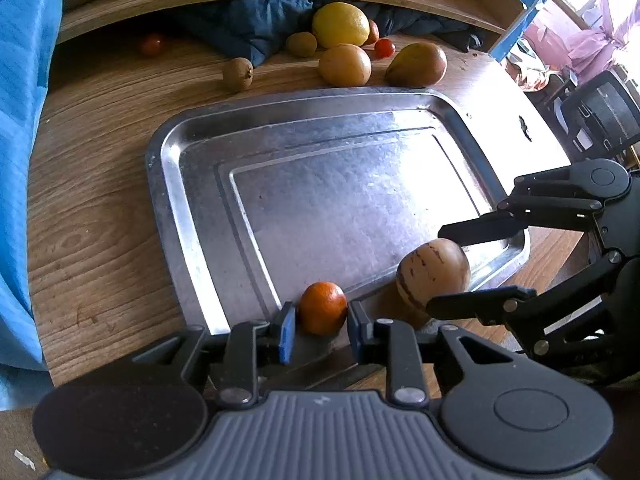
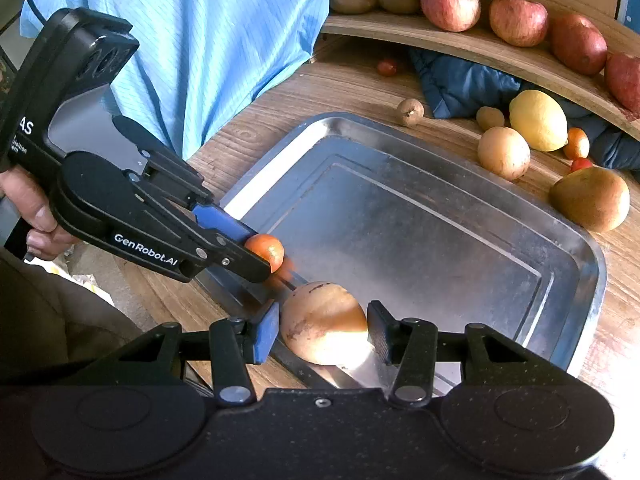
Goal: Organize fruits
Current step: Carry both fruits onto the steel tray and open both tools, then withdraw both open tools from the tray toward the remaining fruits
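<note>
Wooden table [image 1: 100, 208] under steel tray [image 1: 192, 184]: my left gripper [image 1: 322, 320] clamps a small firm tangerine [image 1: 323, 307], right gripper [image 2: 323, 334] clasps a smooth, bruisable pepino melon [image 2: 324, 324] mid-body.

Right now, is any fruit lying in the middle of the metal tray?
No. The flat middle of the metal tray is bare; the small orange fruit and the striped fruit are at its near edge, between gripper fingers.

Left gripper [image 2: 267, 258]: black, linked arms, silver screws, blue finger pad, white "GenRobot.AI" lettering. Right gripper [image 2: 323, 330]: black, blue pad. Person: light-blue striped garment [image 2: 224, 40].
</note>
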`<state>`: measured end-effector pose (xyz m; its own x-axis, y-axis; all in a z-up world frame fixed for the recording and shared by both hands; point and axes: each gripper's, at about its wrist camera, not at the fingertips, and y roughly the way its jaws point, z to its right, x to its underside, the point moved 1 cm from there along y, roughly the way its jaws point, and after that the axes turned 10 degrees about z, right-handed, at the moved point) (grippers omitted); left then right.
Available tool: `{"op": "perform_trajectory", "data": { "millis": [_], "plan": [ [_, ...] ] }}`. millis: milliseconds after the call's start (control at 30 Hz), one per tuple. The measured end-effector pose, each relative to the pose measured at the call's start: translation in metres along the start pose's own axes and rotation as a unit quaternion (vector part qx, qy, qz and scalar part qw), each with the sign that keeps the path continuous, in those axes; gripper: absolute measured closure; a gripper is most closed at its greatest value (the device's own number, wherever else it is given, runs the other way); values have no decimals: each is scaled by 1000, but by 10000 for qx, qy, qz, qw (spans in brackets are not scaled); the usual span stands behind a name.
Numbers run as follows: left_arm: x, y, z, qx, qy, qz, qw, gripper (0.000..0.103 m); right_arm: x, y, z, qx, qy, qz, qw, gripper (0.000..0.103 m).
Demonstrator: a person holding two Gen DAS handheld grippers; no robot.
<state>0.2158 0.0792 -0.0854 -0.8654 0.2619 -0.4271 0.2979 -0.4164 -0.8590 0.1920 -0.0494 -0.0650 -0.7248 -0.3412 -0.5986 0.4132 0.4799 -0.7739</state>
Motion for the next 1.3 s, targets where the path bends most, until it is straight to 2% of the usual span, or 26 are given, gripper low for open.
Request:
{"op": "perform_trajectory", "data": {
  "millis": [100,200,433,633,767,933,1133,1300],
  "plan": [
    [-1,2,1,0,53,-35,10000,72,0,0,1,-2,40,2,10000,52],
    [-3,3,1,0,89,-34,10000,61,1,0,3,-18,83,-9,10000,51],
    [-6,-3,-1,-29,193,-45,9998,34,3,-4,11,-56,175,-90,9998,30],
    [-10,-18,-8,-136,385,-105,9991,16,4,-14,22,-19,186,-252,9995,19],
    [-13,-23,-15,-344,520,-185,9979,11,8,-24,31,92,199,-306,9993,13],
    [-21,-26,-25,-604,492,-91,9969,7,10,-29,40,360,227,-333,9985,8],
    [-30,-24,-27,-837,370,101,9958,6,3,-28,49,858,251,-139,9959,1],
    [-42,-19,-25,-980,359,207,9943,5,-6,-23,53,1229,213,83,9922,1]
  ]
}}
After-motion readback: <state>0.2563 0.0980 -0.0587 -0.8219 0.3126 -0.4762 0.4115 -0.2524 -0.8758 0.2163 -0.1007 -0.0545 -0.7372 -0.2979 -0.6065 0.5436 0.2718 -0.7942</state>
